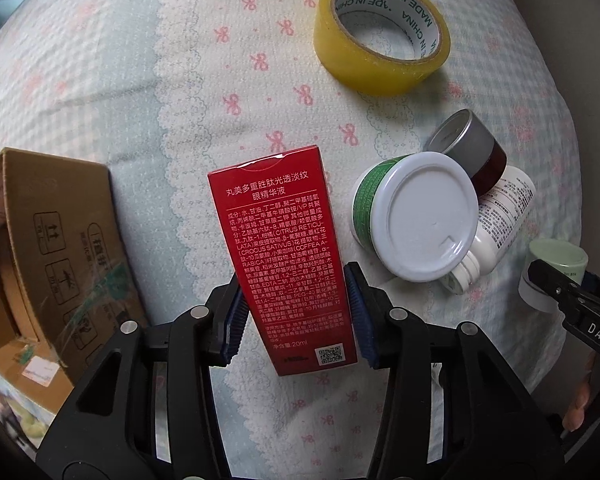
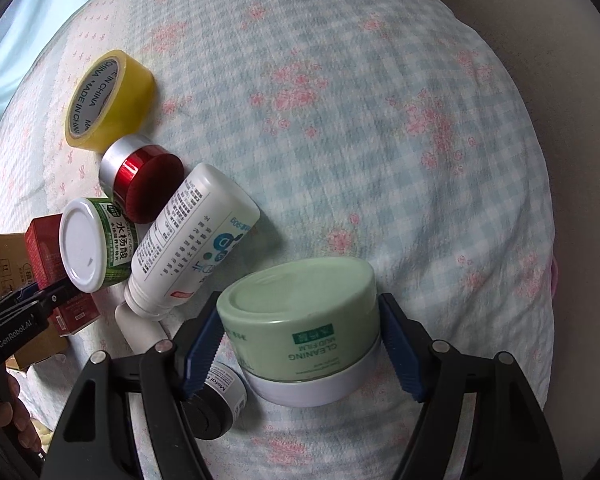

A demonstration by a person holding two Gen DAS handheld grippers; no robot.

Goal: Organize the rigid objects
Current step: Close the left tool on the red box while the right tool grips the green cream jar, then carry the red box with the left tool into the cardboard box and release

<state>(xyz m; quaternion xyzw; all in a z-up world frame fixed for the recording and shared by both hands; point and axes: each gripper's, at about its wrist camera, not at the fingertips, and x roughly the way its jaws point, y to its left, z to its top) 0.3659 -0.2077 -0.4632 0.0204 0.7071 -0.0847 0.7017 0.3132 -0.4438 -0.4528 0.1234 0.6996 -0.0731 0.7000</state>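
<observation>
So, going left to right in the left wrist view: there's an open cardboard box (image 1: 56, 252) at the left edge of the bedsheet (image 1: 140, 92), which is a pale blue check with pink bows. Next to it, the left gripper (image 1: 296, 312) has both blue pads clamped on the sides of a red carton (image 1: 280, 248) of eye serum, printed side facing the camera, its top end pointing away. Up and to the right lies a yellow tape roll (image 1: 380, 36), flat on the sheet, well apart from the rest. Then comes a little pile of 3 things touching each other: a green-labelled jar (image 1: 416, 216) with a white lid tipped on its side, a red jar with a silver cap (image 1: 472, 152) behind it, and a white bottle (image 1: 500, 216) lying down. In the right wrist view, the right gripper (image 2: 300, 344) has its 2 pads pressed on either side of a pale green mud-mask jar (image 2: 304, 320) with a white base. A small dark-capped bottle (image 2: 220, 400) lies just beside the left pad, partly hidden under it. The person's fingers (image 2: 20, 424) show at the bottom left there.
</observation>
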